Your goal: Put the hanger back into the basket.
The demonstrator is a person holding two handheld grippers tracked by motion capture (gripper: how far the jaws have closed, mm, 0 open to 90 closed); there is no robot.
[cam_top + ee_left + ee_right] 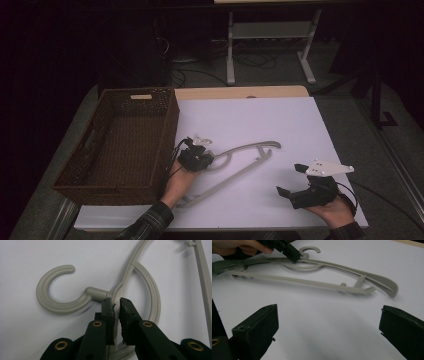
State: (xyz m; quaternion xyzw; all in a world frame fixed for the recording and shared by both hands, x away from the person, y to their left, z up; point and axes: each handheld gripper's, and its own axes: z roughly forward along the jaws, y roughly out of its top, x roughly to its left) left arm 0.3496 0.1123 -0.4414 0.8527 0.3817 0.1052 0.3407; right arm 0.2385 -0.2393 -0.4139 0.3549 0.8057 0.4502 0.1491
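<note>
A grey plastic hanger (250, 149) lies flat on the white board (260, 115), its hook (45, 300) curling away from the neck. My left gripper (196, 159) is shut on the hanger's neck just beside the hook's base; in the left gripper view the jaws (117, 302) pinch the thin grey rib between them. My right gripper (290, 179) hovers open near the board's front right, well apart from the hanger. In the right gripper view its jaws (328, 312) stand wide apart with bare board between them, the hanger (312, 283) ahead and the left gripper (293, 255) on it.
A dark wicker basket (100, 187) stands along the board's left side, close to my left hand. The wooden table edge (240, 92) shows behind the board. A metal table frame (270, 30) stands on the floor beyond.
</note>
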